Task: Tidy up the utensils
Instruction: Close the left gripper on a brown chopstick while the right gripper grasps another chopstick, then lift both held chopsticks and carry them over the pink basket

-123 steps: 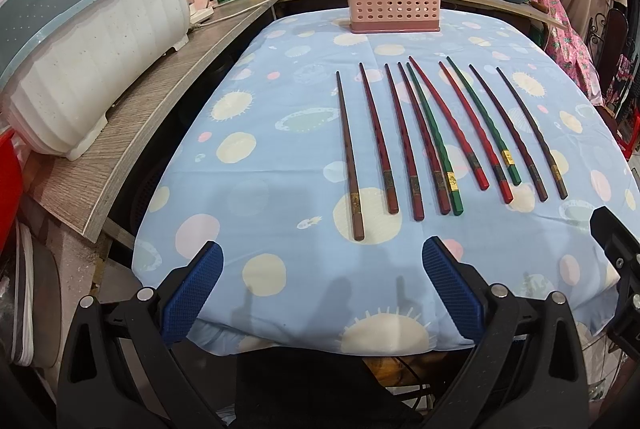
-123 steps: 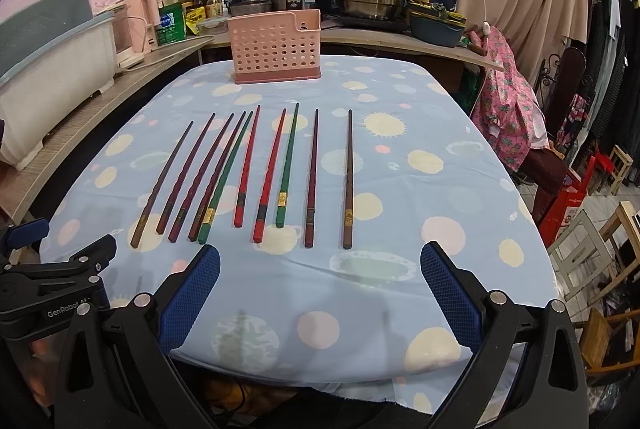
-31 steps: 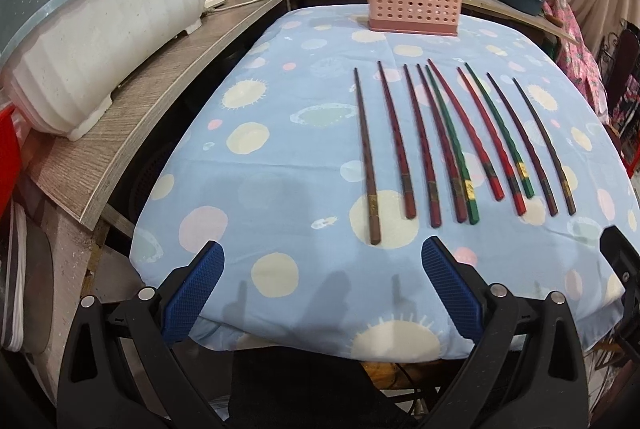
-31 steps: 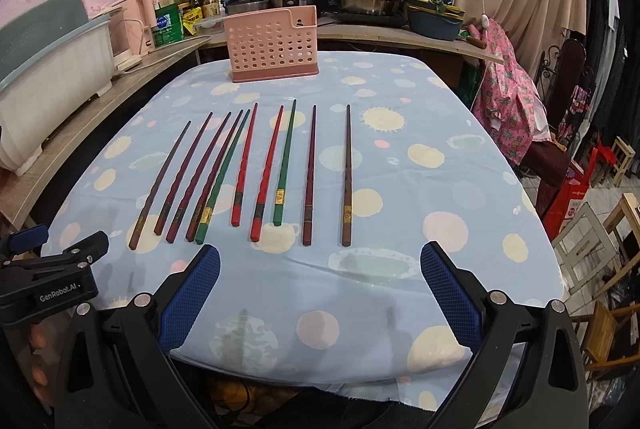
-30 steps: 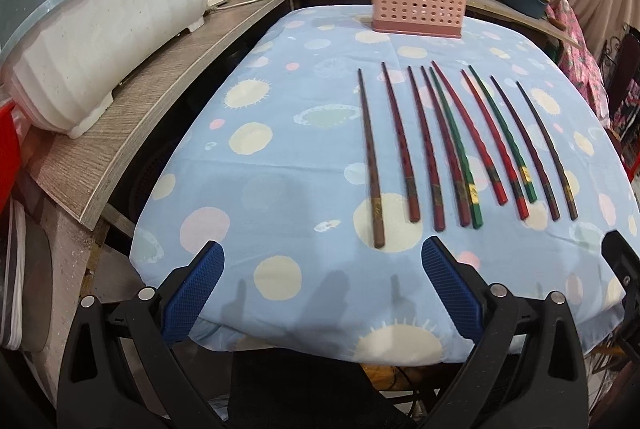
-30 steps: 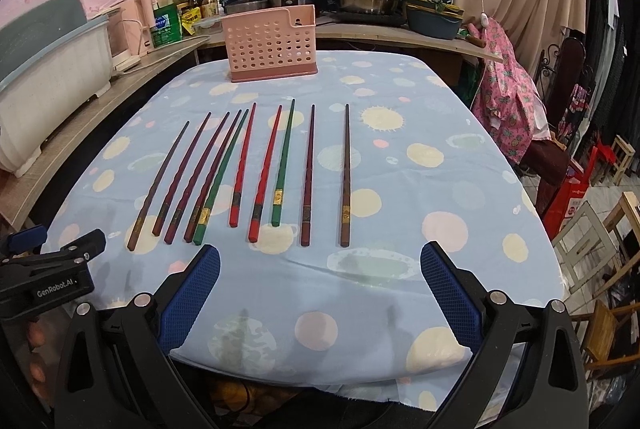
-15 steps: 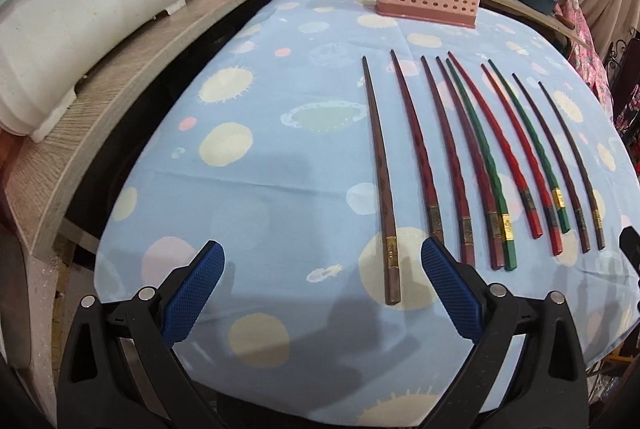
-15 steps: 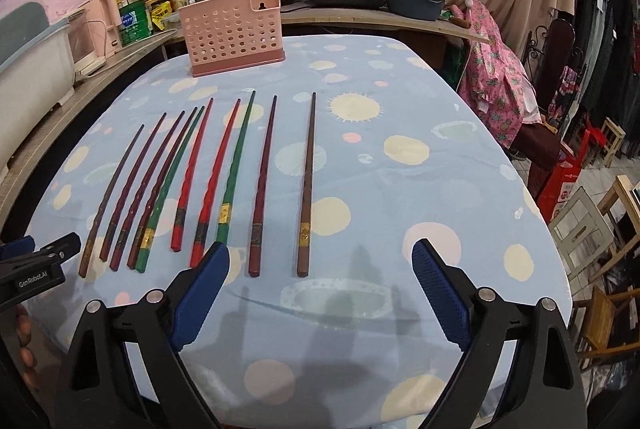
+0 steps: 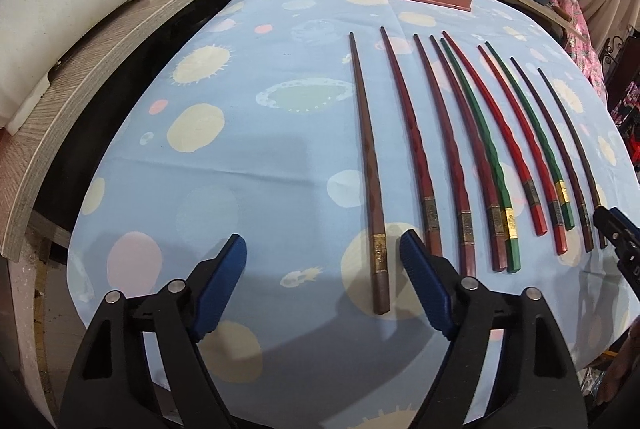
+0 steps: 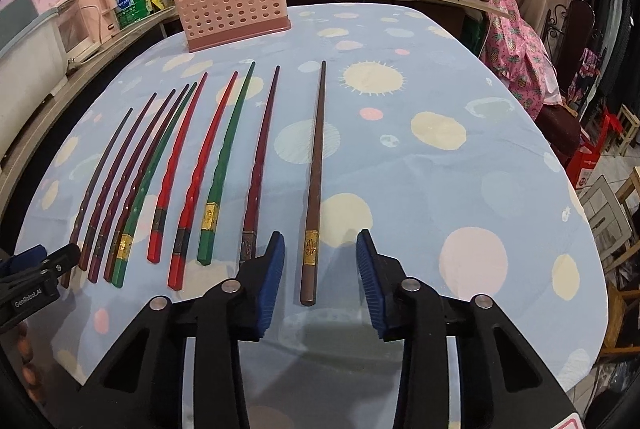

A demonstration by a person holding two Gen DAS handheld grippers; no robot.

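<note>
Ten long lacquered chopsticks lie side by side on the pale blue spotted tablecloth (image 10: 460, 189), tips toward 12 o'clock, butt ends toward me. None is in the pink perforated plastic holder (image 10: 232, 9), which stands empty as far as I can see at the far edge of the table, at 11 o'clock in the right view and 1 o'clock in the left view. So I judge the sorting not yet begun: all ten sticks left to lift and carry.

Right gripper (image 10: 320, 269): its jaws have just been closing and stand part way in, one on each side of the butt of the plain brown chopstick with the gold band (image 10: 314, 189), the outermost stick on that side. The pads do not touch it yet; I see cloth on both sides of the stick. Its neighbour, a dark red chopstick (image 10: 260, 165), lies just beside the 9 o'clock pad, close enough to snag.

Left gripper (image 9: 320, 269): its jaws have also just been closing a little and are wide apart. The other plain brown gold-banded chopstick (image 9: 366, 149) at the opposite end of the row lies between the pads, nearer the 3 o'clock one, untouched. Next to it a dark red stick (image 9: 412, 141) disappears behind that pad.

Each gripper shows at the edge of the other's view. Pots and jars crowd the counter behind the holder.
</note>
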